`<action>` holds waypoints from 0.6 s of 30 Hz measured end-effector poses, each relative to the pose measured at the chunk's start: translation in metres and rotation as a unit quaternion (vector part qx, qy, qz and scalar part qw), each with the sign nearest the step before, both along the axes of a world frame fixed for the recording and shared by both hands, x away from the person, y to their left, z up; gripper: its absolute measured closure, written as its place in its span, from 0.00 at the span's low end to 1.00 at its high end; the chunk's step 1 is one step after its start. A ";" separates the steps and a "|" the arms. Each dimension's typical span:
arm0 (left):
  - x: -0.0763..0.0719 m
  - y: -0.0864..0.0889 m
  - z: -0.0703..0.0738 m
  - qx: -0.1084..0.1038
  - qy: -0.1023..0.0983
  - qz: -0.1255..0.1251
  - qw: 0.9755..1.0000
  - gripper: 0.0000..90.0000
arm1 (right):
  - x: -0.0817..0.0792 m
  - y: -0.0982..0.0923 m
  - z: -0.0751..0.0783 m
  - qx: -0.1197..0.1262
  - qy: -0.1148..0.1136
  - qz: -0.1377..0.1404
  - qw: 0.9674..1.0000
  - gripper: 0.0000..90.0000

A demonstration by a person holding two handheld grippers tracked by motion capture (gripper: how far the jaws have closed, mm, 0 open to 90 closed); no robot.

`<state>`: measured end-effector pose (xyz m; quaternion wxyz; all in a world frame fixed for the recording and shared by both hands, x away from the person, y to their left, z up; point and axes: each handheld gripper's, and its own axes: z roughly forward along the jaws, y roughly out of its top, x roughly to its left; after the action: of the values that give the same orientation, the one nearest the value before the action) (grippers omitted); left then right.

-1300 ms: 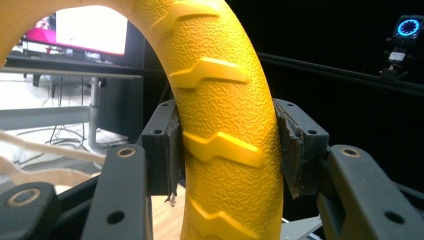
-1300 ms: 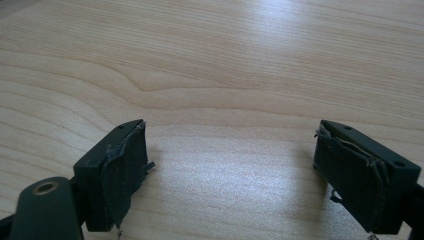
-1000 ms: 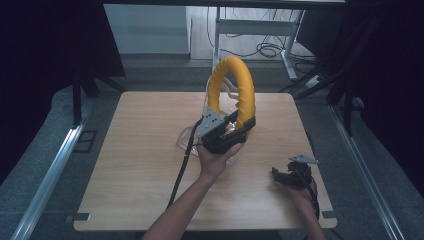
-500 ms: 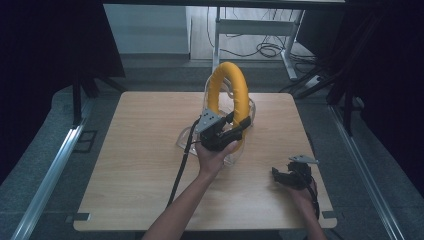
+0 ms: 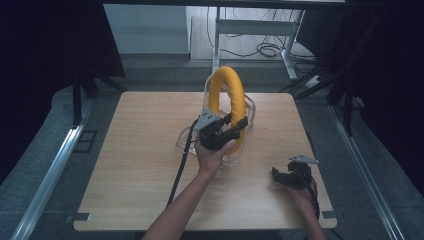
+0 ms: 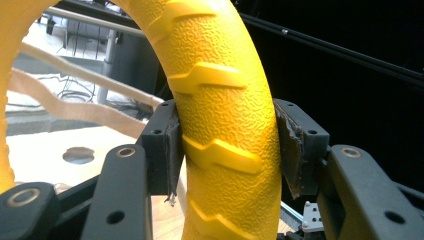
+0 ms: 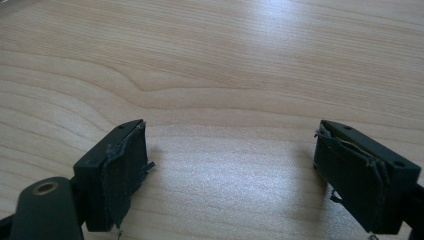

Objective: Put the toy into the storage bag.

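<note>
My left gripper (image 5: 239, 126) squeezes a big yellow ring (image 5: 227, 100). The ring stands up on its edge, near the middle of the wooden table (image 5: 140, 165). It sits in or just over a clear plastic tray (image 5: 186, 142); I cannot tell if it touches the bottom.

In the left gripper view the two black pads press on both sides of the ring (image 6: 225, 125). The ring looks like rubber. It has a bumpy skin and raised zigzag ridges. I think that makes it easy to hold and not slippery. It seems thick and a bit soft, so it may bend if I squeeze hard. It will not break. It looks light enough for one hand.

The best place to grab is across the round body, between two ridges, just where I hold it now.

My right gripper (image 5: 290, 176) rests low on the table near the right front corner. Its pads (image 7: 120, 165) stand wide apart with nothing between them.
</note>
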<state>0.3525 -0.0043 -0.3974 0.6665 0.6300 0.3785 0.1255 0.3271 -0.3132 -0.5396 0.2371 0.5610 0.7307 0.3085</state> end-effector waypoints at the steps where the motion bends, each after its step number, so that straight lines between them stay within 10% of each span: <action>1: 0.001 0.000 -0.001 0.000 0.002 0.000 1.000 0.55 | 0.000 0.000 0.000 0.000 0.000 0.000 1.000 0.16; 18: 0.005 0.003 -0.013 0.002 0.020 0.011 1.000 0.54 | 0.000 0.000 0.000 0.000 0.000 0.000 1.000 0.16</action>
<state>0.3573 -0.0011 -0.4108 0.6559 0.6298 0.3982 0.1207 0.3272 -0.3132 -0.5396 0.2375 0.5608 0.7307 0.3085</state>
